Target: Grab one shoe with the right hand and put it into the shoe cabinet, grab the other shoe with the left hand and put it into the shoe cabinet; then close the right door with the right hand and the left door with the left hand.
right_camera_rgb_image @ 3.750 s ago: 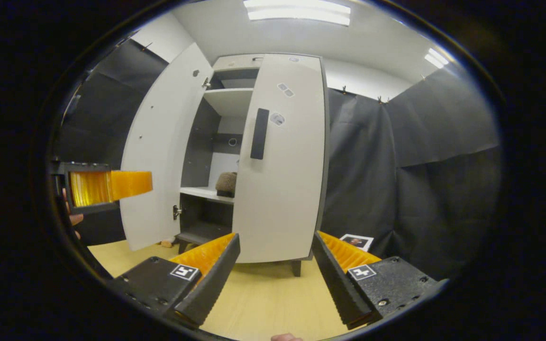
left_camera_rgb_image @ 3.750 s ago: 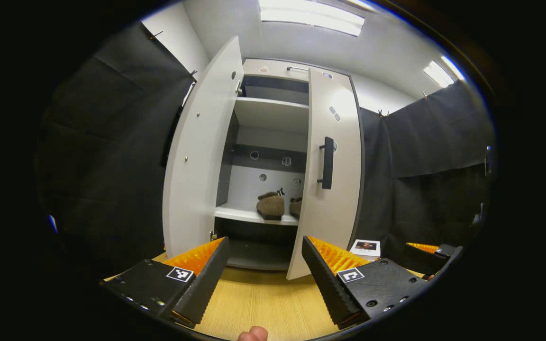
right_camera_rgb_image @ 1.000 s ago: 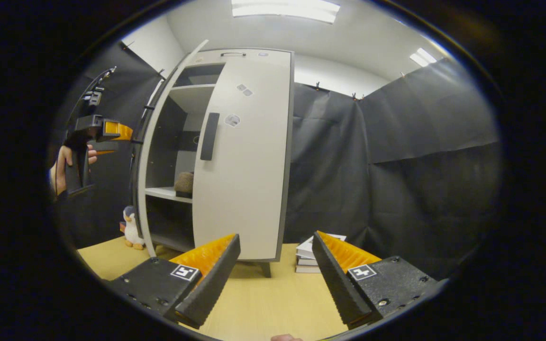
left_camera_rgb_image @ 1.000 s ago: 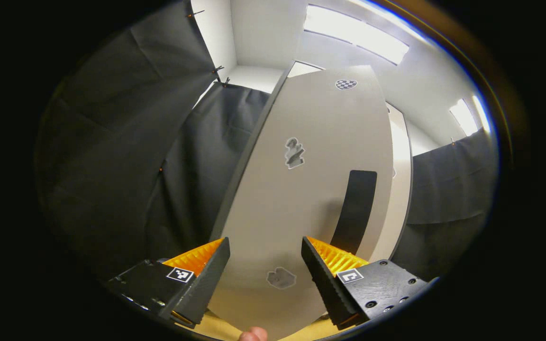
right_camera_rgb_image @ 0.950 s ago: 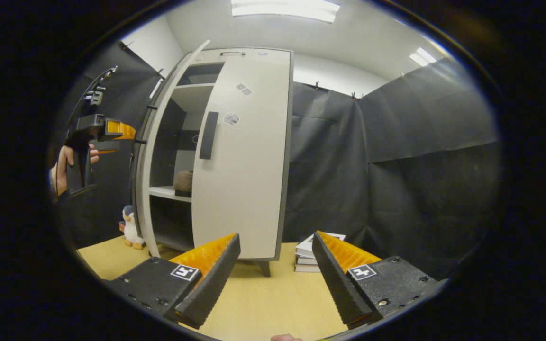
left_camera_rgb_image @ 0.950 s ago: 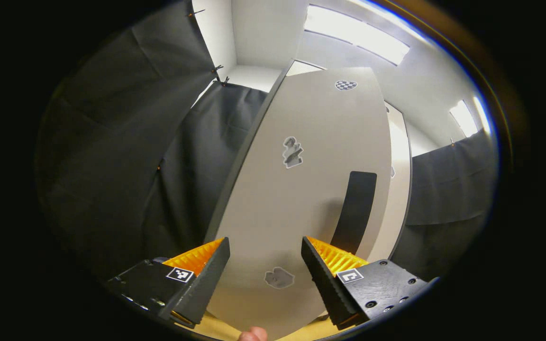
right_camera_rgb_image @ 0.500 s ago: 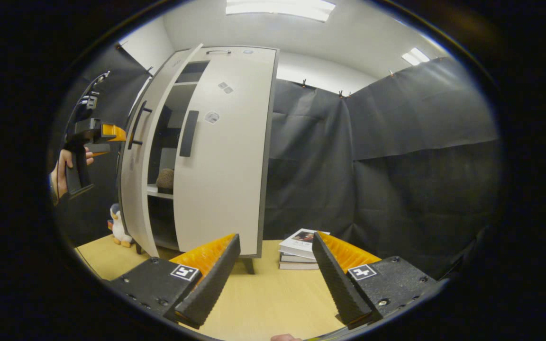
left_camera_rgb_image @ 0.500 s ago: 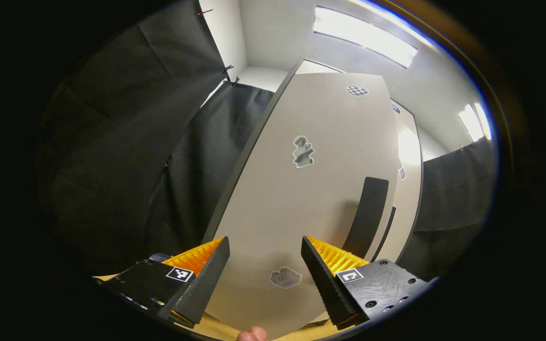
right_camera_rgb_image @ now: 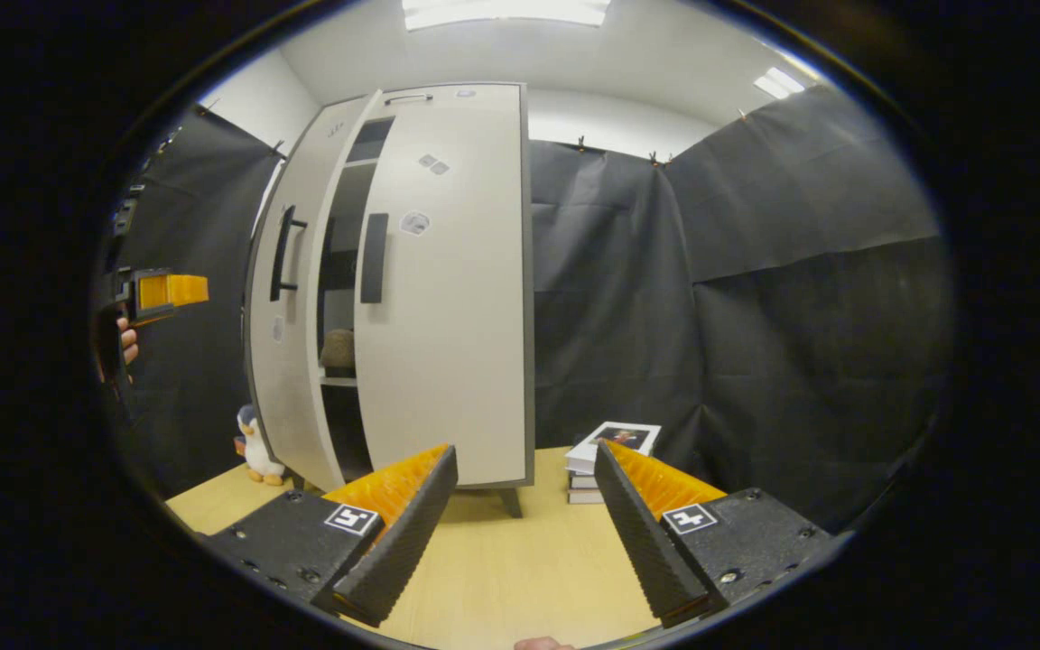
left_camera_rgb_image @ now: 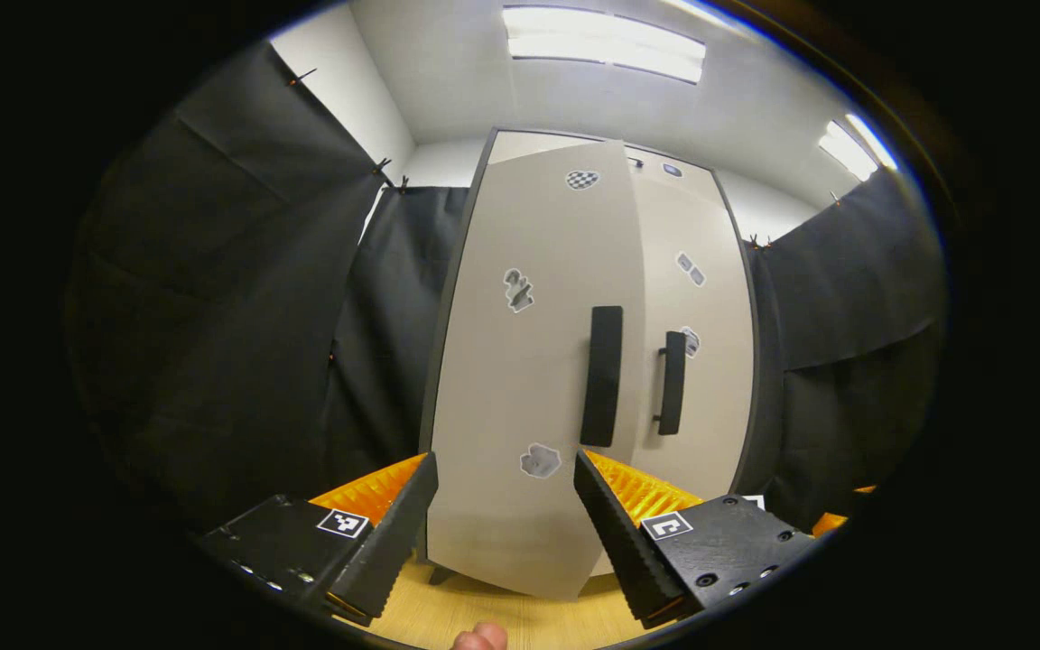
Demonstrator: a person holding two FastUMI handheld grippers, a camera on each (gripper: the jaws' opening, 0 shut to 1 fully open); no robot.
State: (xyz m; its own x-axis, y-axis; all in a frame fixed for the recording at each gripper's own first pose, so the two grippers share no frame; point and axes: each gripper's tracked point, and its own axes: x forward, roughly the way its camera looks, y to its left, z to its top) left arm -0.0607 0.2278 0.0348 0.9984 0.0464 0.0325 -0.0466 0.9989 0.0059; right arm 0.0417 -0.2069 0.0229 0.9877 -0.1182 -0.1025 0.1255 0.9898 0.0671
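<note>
The white shoe cabinet (right_camera_rgb_image: 448,108) stands at the left in the right gripper view. Its right door (right_camera_rgb_image: 448,316) lies flush against the frame. Its left door (right_camera_rgb_image: 290,316) stands ajar with a narrow gap, and a brown shoe (right_camera_rgb_image: 337,350) on the shelf shows through that gap. In the left gripper view the left door (left_camera_rgb_image: 520,379) faces me, its dark handle (left_camera_rgb_image: 601,388) beside the right door's handle (left_camera_rgb_image: 672,384). My left gripper (left_camera_rgb_image: 505,506) is open and empty, a little in front of the left door. My right gripper (right_camera_rgb_image: 524,515) is open and empty, back from the cabinet over the floor.
A penguin toy (right_camera_rgb_image: 254,447) sits on the wooden floor (right_camera_rgb_image: 502,578) left of the cabinet. A stack of books (right_camera_rgb_image: 610,447) lies to its right by the black cloth wall. The left gripper (right_camera_rgb_image: 163,291), held by a hand (right_camera_rgb_image: 127,343), shows at the far left.
The left door has swung from wide open to nearly closed, leaving a narrow gap. The left gripper has come round to face the door fronts. The right gripper has barely moved.
</note>
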